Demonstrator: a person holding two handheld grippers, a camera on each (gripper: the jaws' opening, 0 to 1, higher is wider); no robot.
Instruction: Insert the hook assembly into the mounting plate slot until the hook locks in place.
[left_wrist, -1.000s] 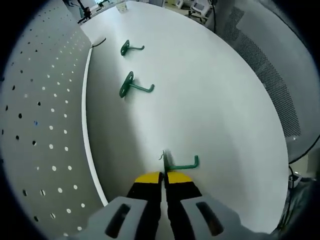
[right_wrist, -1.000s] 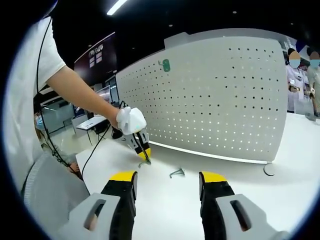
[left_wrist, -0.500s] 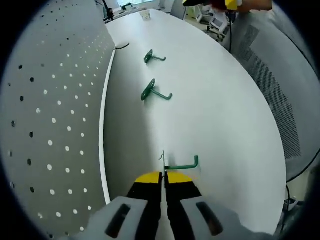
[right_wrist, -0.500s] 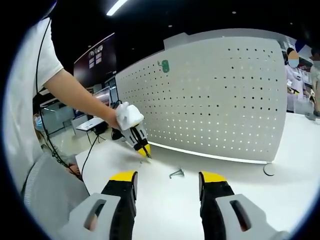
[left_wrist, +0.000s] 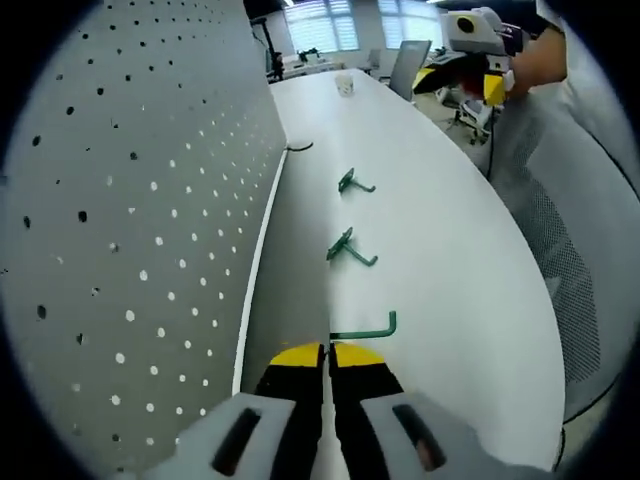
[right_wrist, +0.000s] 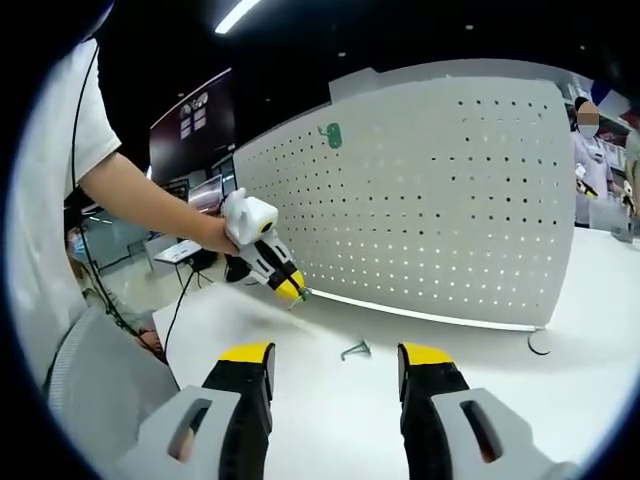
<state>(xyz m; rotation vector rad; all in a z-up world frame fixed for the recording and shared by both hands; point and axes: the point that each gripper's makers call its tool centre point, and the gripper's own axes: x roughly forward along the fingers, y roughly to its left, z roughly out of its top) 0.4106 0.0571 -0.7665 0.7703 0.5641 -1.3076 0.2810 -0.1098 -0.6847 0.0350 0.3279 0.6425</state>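
Observation:
My left gripper is shut on a green hook, whose bent arm sticks out to the right of the jaws. In the right gripper view, a hand holds the left gripper raised above the white table, close to the white pegboard. The pegboard rises along the left in the left gripper view. One green hook hangs high on the board. My right gripper stands open over the table with nothing between its fingers.
Two loose green hooks lie on the table beside the board's foot; one of them lies between my right jaws' tips. A black curved piece lies at the right. A cup stands far back. People stand at the far right.
The left gripper has risen from the table with the green hook and swung toward the pegboard. The right gripper has stayed still and open.

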